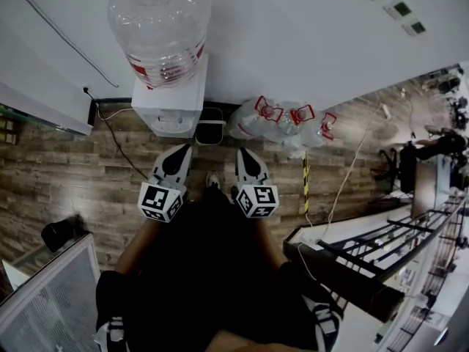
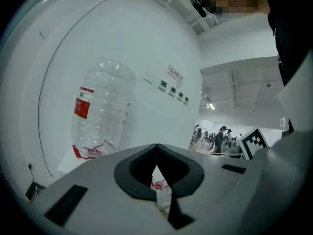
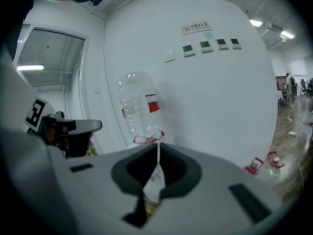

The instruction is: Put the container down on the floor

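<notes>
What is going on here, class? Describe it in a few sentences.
A person stands facing a water dispenser with a large clear water bottle upside down on top. The left gripper and right gripper point toward it, jaws together, holding nothing. The bottle is untouched on the dispenser. More empty bottles lie on the floor by the wall.

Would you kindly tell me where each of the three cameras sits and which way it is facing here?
Head view: on the person's head, looking steeply down at the water dispenser and wooden floor; left tool, right tool and dark clothing show.
Left gripper view: on the left tool, looking along its shut jaws at the upturned bottle.
Right gripper view: on the right tool, jaws shut, facing the same bottle.
Shared: all three show that bottle.
</notes>
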### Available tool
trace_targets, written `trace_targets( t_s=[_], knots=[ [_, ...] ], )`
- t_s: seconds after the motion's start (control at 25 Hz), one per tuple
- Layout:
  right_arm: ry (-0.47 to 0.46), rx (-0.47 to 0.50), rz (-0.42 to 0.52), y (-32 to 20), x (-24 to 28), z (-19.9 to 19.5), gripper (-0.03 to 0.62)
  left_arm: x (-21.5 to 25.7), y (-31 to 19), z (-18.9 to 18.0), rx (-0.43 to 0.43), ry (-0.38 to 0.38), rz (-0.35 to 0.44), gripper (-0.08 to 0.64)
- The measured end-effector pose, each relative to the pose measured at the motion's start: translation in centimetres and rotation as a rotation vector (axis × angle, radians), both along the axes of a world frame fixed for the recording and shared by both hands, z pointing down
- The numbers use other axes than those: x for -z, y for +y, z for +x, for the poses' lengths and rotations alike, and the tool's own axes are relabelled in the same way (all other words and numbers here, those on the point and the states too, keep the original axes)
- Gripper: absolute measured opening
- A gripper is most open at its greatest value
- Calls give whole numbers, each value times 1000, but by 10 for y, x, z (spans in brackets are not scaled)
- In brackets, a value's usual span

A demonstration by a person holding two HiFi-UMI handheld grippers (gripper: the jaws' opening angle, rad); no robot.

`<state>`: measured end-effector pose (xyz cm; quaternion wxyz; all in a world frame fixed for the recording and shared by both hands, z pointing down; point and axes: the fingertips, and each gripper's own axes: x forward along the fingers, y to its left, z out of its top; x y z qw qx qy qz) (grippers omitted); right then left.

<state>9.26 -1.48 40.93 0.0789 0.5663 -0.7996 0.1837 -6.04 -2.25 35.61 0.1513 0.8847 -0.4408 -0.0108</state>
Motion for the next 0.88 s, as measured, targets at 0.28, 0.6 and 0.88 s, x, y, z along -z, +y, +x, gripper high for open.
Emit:
trace_targets(
  t_s=[0.28,0.6,0.88],
  knots=[
    [19,21,15,4,3,-4,32,-4,3,1,5,6,-10,31],
    [11,30,28,5,7,-5,32,-5,5,1,2,2,-8,31],
    [6,29,26,7,6,-6,32,-5,6,0,-3,2,-10,31]
  ],
)
